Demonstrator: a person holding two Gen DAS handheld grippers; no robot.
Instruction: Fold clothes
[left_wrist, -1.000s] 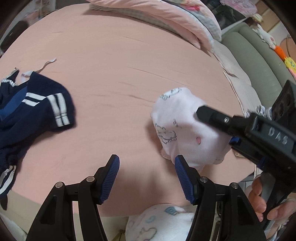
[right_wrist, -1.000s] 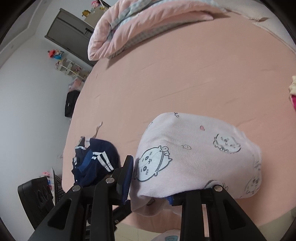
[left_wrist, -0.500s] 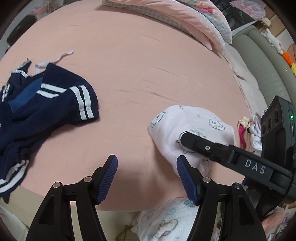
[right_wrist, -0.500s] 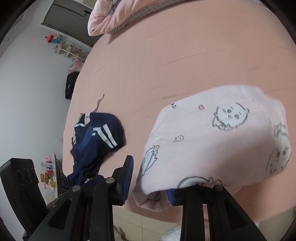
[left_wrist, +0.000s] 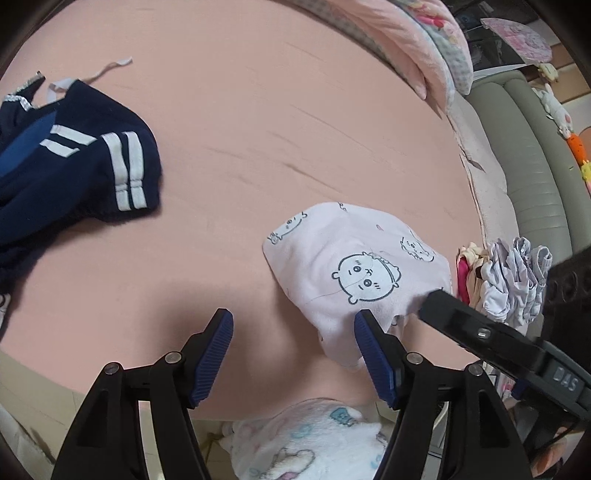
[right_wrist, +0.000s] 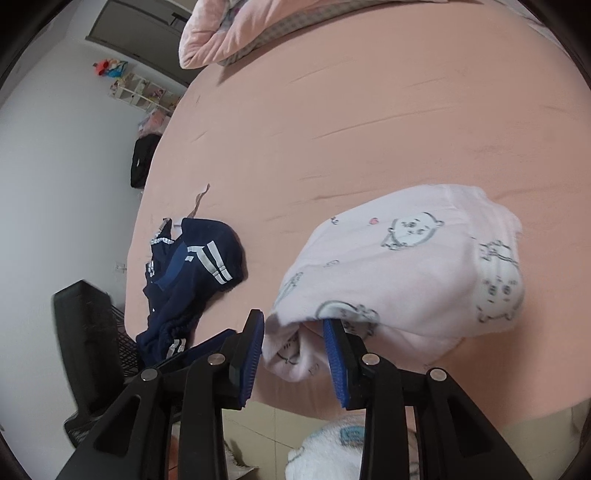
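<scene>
Left wrist view: the left gripper (left_wrist: 293, 354) hangs over the near edge of the bed (left_wrist: 295, 110), jaws apart and empty; the pink printed garment (left_wrist: 354, 273), a compact folded-looking bundle, lies just ahead and to the right, its long axis slanting from the near edge toward the bed's right edge. The navy garment (left_wrist: 74, 166) lies crumpled well apart, by the left edge, with bare sheet between. Right wrist view: the right gripper (right_wrist: 293, 350) is the nearer; its jaws stand apart, straddling the bundle's near end without visibly pinching it. Open bed stretches beyond, toward the rolled quilt (right_wrist: 236, 33) at the far edge.
</scene>
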